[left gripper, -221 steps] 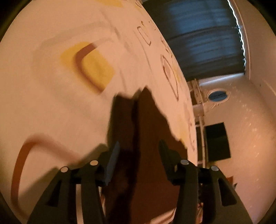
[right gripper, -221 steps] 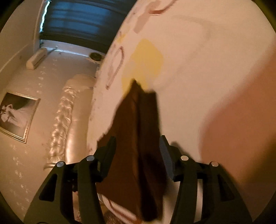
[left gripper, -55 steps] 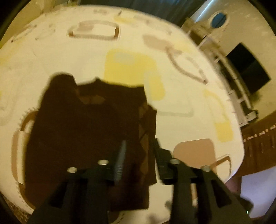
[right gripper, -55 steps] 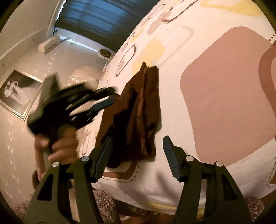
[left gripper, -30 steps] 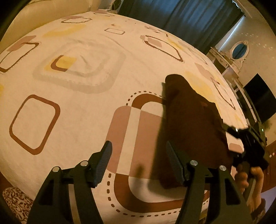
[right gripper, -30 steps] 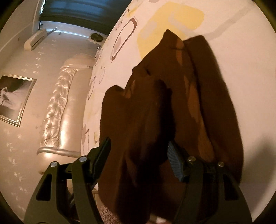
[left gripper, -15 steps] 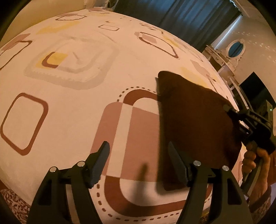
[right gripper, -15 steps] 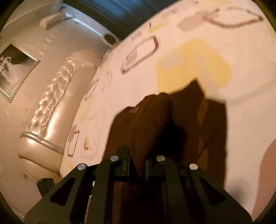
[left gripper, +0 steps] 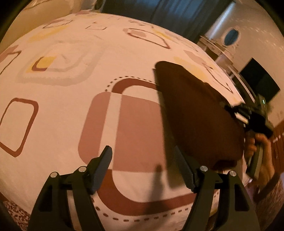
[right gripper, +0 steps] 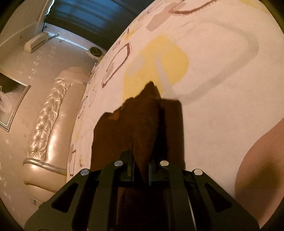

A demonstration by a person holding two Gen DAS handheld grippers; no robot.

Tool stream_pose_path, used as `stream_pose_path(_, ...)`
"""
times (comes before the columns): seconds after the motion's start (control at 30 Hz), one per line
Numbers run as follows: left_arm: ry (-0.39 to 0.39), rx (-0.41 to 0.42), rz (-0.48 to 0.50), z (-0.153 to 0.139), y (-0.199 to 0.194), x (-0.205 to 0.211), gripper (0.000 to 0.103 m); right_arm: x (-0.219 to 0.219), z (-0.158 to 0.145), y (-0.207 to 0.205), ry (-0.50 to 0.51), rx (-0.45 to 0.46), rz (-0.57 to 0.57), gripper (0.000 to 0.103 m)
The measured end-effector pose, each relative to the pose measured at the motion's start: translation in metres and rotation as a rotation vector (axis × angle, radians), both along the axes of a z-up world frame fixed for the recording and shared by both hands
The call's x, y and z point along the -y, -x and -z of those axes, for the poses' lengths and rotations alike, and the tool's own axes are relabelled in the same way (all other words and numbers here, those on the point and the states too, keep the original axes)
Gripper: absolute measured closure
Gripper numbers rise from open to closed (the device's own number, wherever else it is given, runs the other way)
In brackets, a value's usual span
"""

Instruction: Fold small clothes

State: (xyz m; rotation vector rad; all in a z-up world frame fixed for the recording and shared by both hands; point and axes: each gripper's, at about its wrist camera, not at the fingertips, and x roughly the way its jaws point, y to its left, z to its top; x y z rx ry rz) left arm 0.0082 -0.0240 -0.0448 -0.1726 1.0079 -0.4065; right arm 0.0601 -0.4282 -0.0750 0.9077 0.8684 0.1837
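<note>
Left gripper: fingers spread wide apart with nothing between them, hanging just above the bedsheet. Straight ahead of the gap is a big pinkish-brown rounded square printed on the sheet.

Right gripper: fingers pinched together on a bunched fold of the brown garment. The fabric sticks out forward from between the tips like a little ridge, and more of it spreads to the left and right of them.

Brown garment in the left wrist view: sits off to the right of the left gripper's right finger, partly lifted, so it forms a dark tent shape. Its far corner lies on the sheet, ahead and to the right of the fingers. Its near edge hangs just past that right fingertip, and I can't tell if they actually touch.

Right gripper in the left wrist view: out at the garment's far right edge, a bit blurry, with the person's hand wrapped around the handle below it.

Bedsheet pattern: yellow patch just beyond the garment's tip in the right wrist view, brown outlined squares off to the left of the left gripper.

Background: padded headboard and a framed picture way off to the left of the right gripper, dark curtain at the far end of the bed.
</note>
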Motion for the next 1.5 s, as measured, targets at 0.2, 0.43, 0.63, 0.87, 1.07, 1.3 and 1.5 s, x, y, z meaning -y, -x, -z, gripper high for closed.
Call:
stream_pose_path(0.2,-0.02,0.032,0.049,-0.001,0.013,0.011,0.032,-0.003,0.0,0.007,0.001,-0.016,0.014,0.093)
stream_pose_path(0.43,-0.019,0.072,0.018,-0.006,0.017,-0.004,0.032,-0.001,-0.015,0.058,-0.142,-0.003,-0.011,0.062)
stream_pose_path(0.63,-0.051,0.104,0.028,-0.003,0.029,-0.001,0.032,-0.013,-0.015,0.11,-0.164,-0.062,-0.08,0.059)
stream_pose_path(0.87,-0.149,0.236,0.101,-0.013,0.046,0.025,0.032,-0.024,-0.002,0.124,-0.221,-0.101,-0.093,0.059)
stream_pose_path(1.07,-0.179,0.261,0.126,-0.012,0.048,0.039,0.032,-0.019,-0.003,0.131,-0.299,-0.104,-0.057,0.059)
stream_pose_path(1.3,-0.219,0.285,0.179,-0.005,0.05,0.051,0.03,-0.016,0.004,0.134,-0.375,-0.118,-0.035,0.056)
stream_pose_path(1.5,-0.225,0.276,0.204,0.003,0.049,0.058,0.03,-0.026,0.009,0.124,-0.372,-0.125,-0.054,0.066)
